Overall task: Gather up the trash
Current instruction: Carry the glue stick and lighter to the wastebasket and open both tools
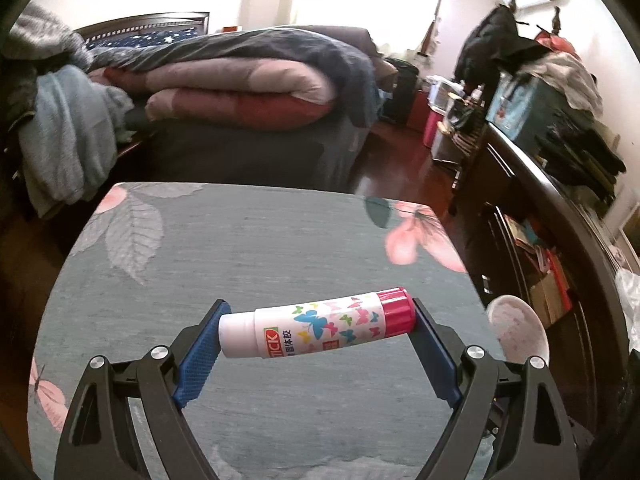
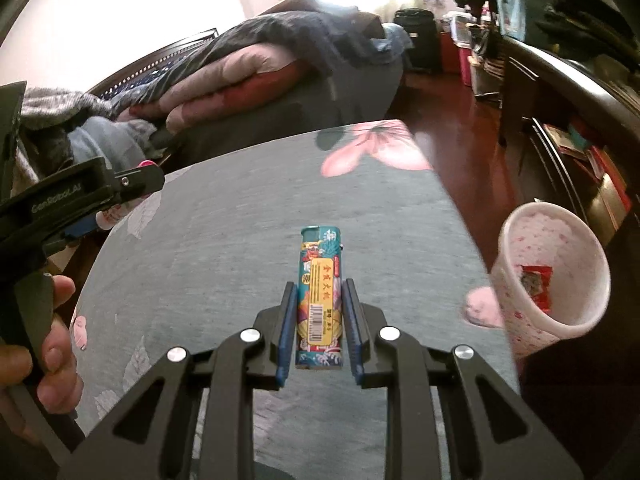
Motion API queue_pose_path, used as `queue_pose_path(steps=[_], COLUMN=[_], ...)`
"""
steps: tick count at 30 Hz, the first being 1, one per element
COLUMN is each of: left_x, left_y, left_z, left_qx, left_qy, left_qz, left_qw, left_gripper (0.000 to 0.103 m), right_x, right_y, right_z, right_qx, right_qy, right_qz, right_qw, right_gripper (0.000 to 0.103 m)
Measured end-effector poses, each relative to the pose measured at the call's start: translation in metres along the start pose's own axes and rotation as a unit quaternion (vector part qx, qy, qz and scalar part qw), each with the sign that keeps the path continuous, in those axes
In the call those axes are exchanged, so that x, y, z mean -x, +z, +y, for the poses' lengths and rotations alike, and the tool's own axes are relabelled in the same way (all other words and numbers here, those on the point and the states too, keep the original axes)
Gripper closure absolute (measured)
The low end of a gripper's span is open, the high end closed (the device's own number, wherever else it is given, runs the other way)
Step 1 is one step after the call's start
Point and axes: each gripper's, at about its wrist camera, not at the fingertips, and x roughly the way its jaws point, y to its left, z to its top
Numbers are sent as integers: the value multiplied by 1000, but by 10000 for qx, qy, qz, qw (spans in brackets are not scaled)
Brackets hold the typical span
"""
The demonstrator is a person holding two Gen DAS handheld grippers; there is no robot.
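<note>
Bedroom clutter fills the background, with a bed piled with folded quilts beyond a grey-green floral tabletop that lies under both grippers, and a pink speckled bin standing just off the table's edge to the right of the right gripper, a red wrapper inside it. The left gripper, jaws spread wide, clamps a butterfly-print glue stick lengthwise, white end on one blue pad and pink cap on the other. The right gripper, jaws narrow, pinches a teal lighter that points forward between its pads, above the table.
</note>
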Motion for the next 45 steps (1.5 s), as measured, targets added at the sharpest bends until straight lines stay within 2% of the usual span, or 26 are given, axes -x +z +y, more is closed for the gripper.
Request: queue_pose_path(steps=[11,23,37,45], left_x=[-5,-20,-71,-110], left_y=[-3,-8,-23,-31], left_z=[-70,-154,-267,-317], left_qx=[-533,-1184,-1966,-2347], left_qy=[-322,-790,-1569,-1703], left_qz=[21,103,418,570], left_qw=[9981,9898,9669,9553], left_gripper=[16,16,16,16], right_x=[25,45,37,14], right_y=[-3,-4,-16,-13], right_z=[-61,-135,-237,-276], right_qx=[-495,-1012,-1763,-1931], right_qy=[-246,-685,-1359,-1562], right_qz=[-283,-581,-623,-586], right_qw=[9981,9908,9729,9669], right_gripper=[80,80,79,79])
